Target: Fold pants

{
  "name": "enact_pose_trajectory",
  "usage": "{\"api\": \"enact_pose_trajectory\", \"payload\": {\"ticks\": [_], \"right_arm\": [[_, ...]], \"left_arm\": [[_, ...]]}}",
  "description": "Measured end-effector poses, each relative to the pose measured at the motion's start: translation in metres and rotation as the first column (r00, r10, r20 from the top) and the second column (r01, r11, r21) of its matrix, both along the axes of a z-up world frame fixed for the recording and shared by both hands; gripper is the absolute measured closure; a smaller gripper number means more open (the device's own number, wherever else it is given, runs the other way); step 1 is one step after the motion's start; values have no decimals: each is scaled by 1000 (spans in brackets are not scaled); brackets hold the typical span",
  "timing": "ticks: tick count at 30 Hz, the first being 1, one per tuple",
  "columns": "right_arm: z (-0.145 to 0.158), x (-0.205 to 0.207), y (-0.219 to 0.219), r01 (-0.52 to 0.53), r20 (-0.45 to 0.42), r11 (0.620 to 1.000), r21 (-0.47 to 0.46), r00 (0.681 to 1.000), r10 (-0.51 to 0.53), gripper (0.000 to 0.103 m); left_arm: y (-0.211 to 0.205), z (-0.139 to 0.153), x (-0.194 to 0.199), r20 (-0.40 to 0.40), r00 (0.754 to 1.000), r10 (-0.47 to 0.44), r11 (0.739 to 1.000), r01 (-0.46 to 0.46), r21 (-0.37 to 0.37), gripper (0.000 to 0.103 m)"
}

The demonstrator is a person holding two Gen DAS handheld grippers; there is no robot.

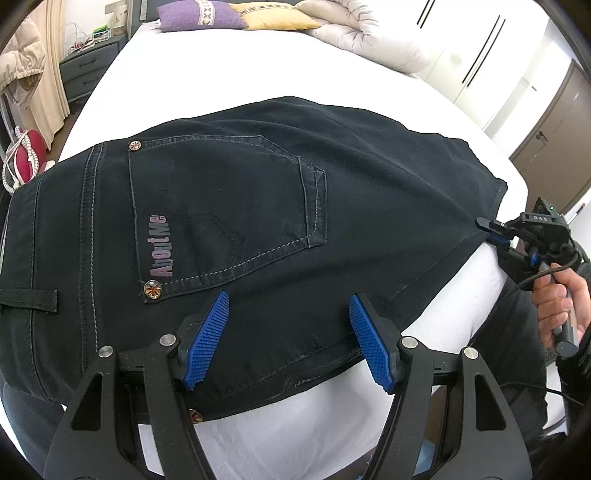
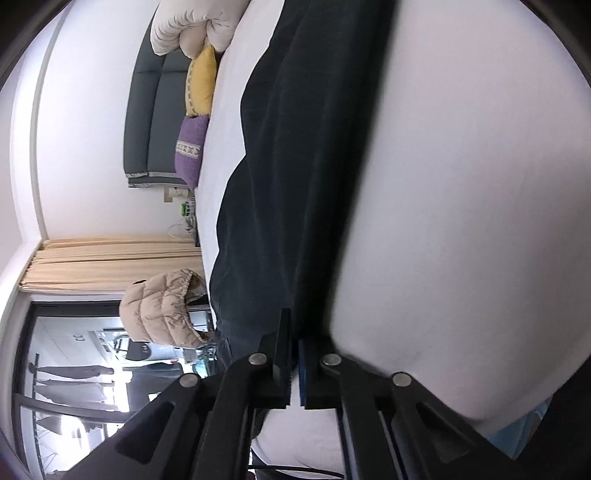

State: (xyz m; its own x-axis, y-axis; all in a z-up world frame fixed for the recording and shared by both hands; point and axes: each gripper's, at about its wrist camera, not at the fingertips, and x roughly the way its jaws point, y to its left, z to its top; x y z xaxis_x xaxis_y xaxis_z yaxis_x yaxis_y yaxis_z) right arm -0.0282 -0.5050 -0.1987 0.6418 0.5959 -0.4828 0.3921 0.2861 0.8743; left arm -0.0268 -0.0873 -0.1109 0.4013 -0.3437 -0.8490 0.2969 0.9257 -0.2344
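Observation:
Dark navy pants (image 1: 236,206) lie folded on the white bed (image 1: 229,70), back pocket with "AboutMe" lettering facing up. My left gripper (image 1: 288,314) is open, its blue pads hovering over the near edge of the pants by the waistband. My right gripper (image 1: 491,227) is at the pants' right corner, its jaws closed on the fabric edge. In the right wrist view the right gripper (image 2: 294,339) is shut on the dark pants (image 2: 280,177), which stretch away along the bed (image 2: 461,184).
Purple pillow (image 1: 201,14), yellow pillow (image 1: 273,16) and a rolled white duvet (image 1: 369,33) lie at the bed's head. A grey nightstand (image 1: 86,70) stands at the left. White wardrobe doors (image 1: 480,62) are at the right.

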Motion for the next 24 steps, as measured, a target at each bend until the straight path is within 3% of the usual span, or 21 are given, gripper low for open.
{"api": "enact_pose_trajectory", "payload": {"ticks": [3,5,8,12,15,18,19,20,24], "right_arm": [[12,3,-1,-29,-19,999,-31,999,29,93],[36,3,-6,-47,-25,991,-123,999,44,73],[83,9,-16,-56,43,955,-292,997,71,73],[105,49,-18,-102,102,940,-326,985,143,74],[90,85,-3,-202,62,937,-285,972,229,82],[51,118,6,-282,-67,928,-245,959,274,84],[36,132,5,-309,-105,919,-245,951,292,92],[30,135,1,-301,-125,920,-252,953,277,103],[10,153,-42,-190,-132,955,-228,978,163,103]], "left_arm": [[-1,5,0,-1,1000,6,1000,-6,4,36],[0,15,1,-1,1000,29,1000,-29,-6,36],[-4,36,4,37,999,36,998,-34,-61,36],[-26,46,36,65,998,3,996,3,-87,36],[-46,36,65,53,998,-24,997,28,-70,36],[-55,17,88,4,1000,-17,999,17,-52,36],[-55,10,93,-13,1000,-11,999,10,-37,36],[-53,1,97,-36,999,3,1000,-3,-23,36],[-42,-17,93,-36,999,8,1000,-9,-27,37]]}}
